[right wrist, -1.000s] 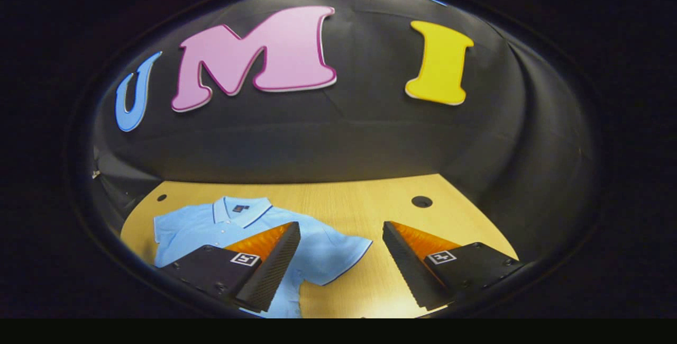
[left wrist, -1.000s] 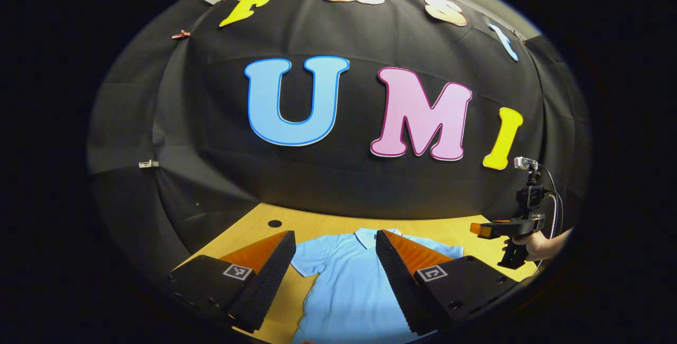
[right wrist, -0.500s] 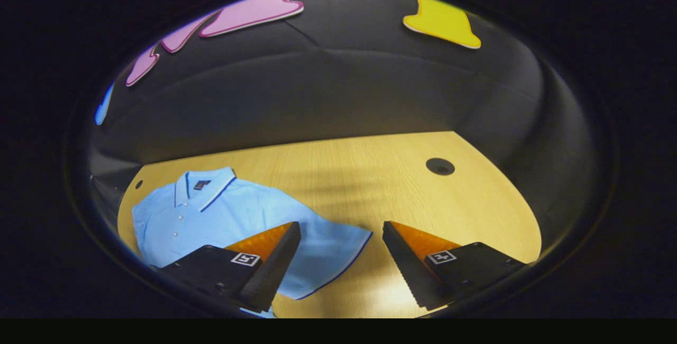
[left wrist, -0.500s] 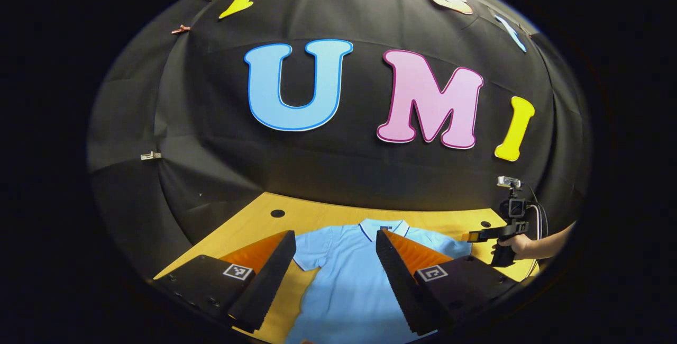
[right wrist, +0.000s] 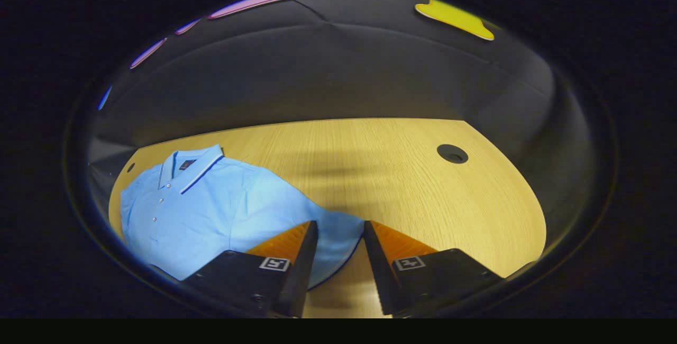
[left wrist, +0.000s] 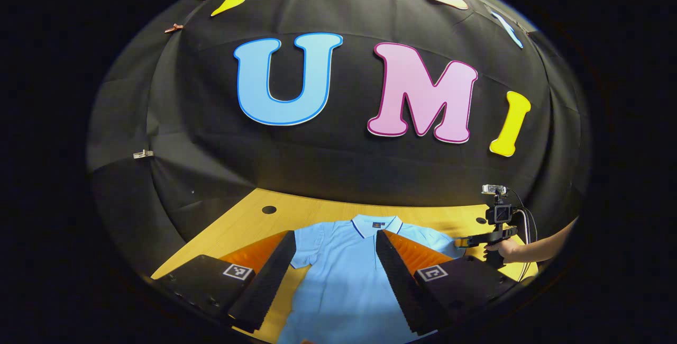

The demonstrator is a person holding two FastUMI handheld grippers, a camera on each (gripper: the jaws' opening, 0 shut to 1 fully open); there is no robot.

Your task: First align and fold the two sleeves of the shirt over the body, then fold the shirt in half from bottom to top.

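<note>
My left hand-held gripper (left wrist: 333, 238) hangs released above the light blue polo shirt (left wrist: 344, 280), its two fingers set wide apart with the shirt's chest and button placket showing between them. The shirt lies flat and unfolded on the wooden counter (left wrist: 248, 222), collar (left wrist: 376, 223) toward the far edge by the black cloth wall (left wrist: 317, 174), both short sleeves spread out to the sides.

In the left gripper view, my right hand-held gripper (left wrist: 459, 241) shows off to the right, held in my hand (left wrist: 505, 251), low over the counter at the tip of the shirt's right sleeve (left wrist: 441, 243).

In the right gripper view, that hand-held gripper (right wrist: 337, 226) has its fingers drawn fairly near each other but with a gap between them, not clenched. The dark-trimmed cuff of the sleeve (right wrist: 338, 238) sits in that gap; I cannot tell whether either finger touches the cloth. A round hole (right wrist: 452, 153) marks the counter on the far right, well apart from the shirt.
</note>
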